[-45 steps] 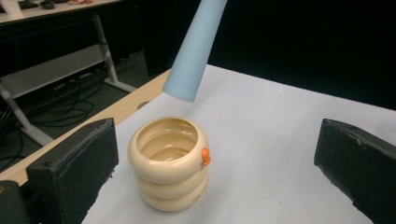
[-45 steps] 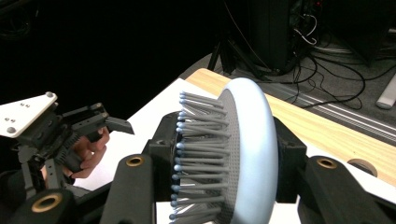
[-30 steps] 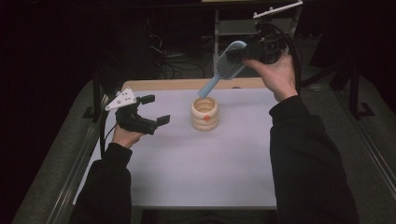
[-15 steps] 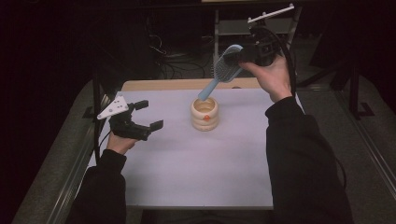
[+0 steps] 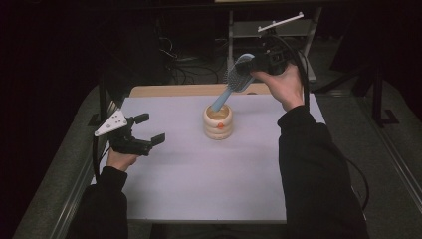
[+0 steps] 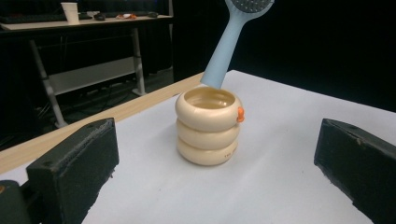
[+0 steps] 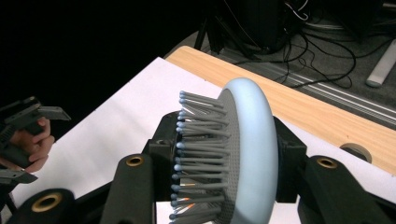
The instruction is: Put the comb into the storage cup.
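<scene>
Cream-coloured holder of three stacked rings stands mid-table with nothing steadying it, the left gripper hanging spread and empty well to its left. Pale blue plastic hairbrush slants above the holder, handle tip just at its far rim, head pinched in the right gripper; a tilted push could catch the rim and topple the holder.

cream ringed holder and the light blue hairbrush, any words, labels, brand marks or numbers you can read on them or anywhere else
No text can be read with certainty.
Cream ringed holder: a small, faint mark low on its bottom ring, too small and blurred to read.
Small orange knob on the holder's side: no lettering visible.
Light blue hairbrush: no mark visible on handle or head.
White paper cup on the far table: plain, no print visible.
</scene>
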Demonstrator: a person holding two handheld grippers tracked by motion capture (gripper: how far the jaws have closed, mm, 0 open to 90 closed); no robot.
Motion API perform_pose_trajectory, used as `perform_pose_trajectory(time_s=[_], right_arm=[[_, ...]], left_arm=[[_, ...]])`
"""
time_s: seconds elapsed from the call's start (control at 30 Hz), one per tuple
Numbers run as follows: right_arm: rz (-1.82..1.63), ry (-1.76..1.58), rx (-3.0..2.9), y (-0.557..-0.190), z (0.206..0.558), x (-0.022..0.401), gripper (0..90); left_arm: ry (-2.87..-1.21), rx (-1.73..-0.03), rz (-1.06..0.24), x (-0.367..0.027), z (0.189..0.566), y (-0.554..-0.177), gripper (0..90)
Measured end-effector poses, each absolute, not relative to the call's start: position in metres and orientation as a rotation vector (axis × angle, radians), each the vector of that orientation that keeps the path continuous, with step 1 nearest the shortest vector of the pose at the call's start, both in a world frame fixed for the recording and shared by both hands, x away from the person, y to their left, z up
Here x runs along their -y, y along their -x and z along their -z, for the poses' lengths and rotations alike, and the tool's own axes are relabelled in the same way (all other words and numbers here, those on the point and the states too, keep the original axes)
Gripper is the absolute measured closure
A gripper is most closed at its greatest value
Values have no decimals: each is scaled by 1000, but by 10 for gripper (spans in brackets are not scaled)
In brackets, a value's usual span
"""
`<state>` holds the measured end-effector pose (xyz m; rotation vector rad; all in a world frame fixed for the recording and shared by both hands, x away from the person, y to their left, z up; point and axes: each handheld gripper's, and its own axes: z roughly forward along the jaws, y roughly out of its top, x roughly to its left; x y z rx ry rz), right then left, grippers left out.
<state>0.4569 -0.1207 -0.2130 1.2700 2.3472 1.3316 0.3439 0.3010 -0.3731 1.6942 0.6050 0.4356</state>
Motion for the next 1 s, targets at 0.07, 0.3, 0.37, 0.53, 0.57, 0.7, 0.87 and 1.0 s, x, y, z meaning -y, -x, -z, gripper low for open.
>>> perform_pose_trajectory(time_s=[0.07,0.3,0.37,0.53,0.57,0.7,0.87,1.0], right_arm=[[-1320,-1277,-2346,-458,215,121,535],[-1314,-1298,-2344,-462,222,123,535],[-1311,-1305,-2344,-463,224,123,535],[-1298,-1312,-2346,-464,227,124,534],[-1295,-1311,-2347,-464,228,125,535],[-1297,-1319,-2347,-463,231,127,535],[-1275,-1330,-2356,-465,239,128,534],[-1279,-1337,-2357,-466,243,129,534]], left_arm=[[-1685,-610,-439,-304,376,-343,0],[-1670,-633,-441,-316,385,-339,0],[-1665,-640,-444,-319,387,-338,0],[-1661,-651,-450,-326,391,-336,0],[-1656,-657,-455,-328,393,-335,0],[-1646,-682,-473,-337,399,-333,0],[-1608,-700,-477,-345,405,-329,0],[-1590,-707,-505,-348,410,-325,0]])
